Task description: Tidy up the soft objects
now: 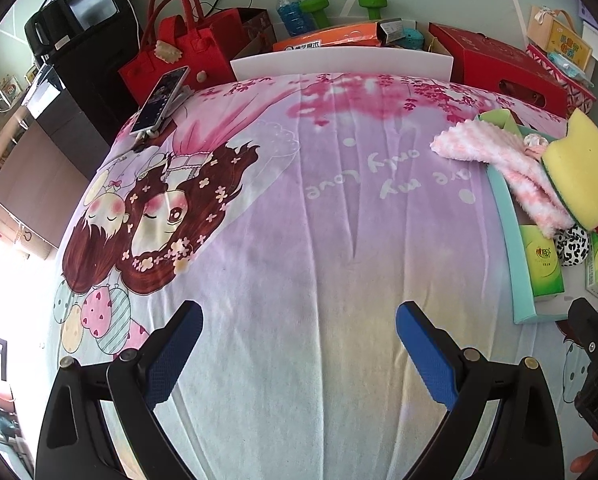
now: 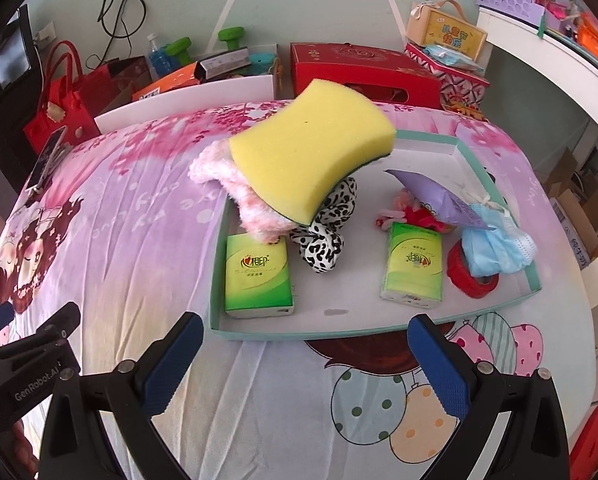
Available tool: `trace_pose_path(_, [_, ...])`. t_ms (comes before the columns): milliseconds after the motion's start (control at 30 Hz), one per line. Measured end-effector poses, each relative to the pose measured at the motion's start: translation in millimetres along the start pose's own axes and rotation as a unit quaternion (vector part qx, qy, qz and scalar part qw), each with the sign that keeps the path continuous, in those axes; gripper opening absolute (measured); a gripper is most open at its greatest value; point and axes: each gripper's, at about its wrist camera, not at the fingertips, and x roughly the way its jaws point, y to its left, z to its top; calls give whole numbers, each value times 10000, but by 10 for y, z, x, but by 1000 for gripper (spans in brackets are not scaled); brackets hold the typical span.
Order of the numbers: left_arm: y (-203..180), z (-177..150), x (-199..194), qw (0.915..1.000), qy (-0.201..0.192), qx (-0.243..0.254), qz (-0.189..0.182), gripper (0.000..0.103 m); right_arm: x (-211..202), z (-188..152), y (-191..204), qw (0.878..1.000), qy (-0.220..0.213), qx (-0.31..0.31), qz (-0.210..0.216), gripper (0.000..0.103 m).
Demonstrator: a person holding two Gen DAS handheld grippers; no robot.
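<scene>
Sponge looks light and squashy, perched on the fluffy pink cloth in the tray ahead of the right hand-held gripper; pinch its near edge. Both hand-held grippers, left too, gape empty.

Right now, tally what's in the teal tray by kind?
Green tissue packs: 2
Yellow sponge: 1
Pink fluffy cloth: 1
Leopard-print scrunchie: 1
Purple packet: 1
Blue face masks (bundle): 1
Red tape roll: 1
Pink-red soft item: 1
Total: 9
</scene>
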Motion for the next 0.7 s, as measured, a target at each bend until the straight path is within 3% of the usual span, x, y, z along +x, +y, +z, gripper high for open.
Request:
trace_pose_path(233, [-8,57,115,9999,149,21,67,97,55,10,-29,10000,51,-10,1,103])
trace_pose_path(500, [-67,100,211,9993,239,-30,289,97,301,-42,-126,9995,73,41,306,103])
trace_pose_path(700, [-193,87,237,9989,276,55,367,97,221,-52,-174,9991,-11,-176,374,103])
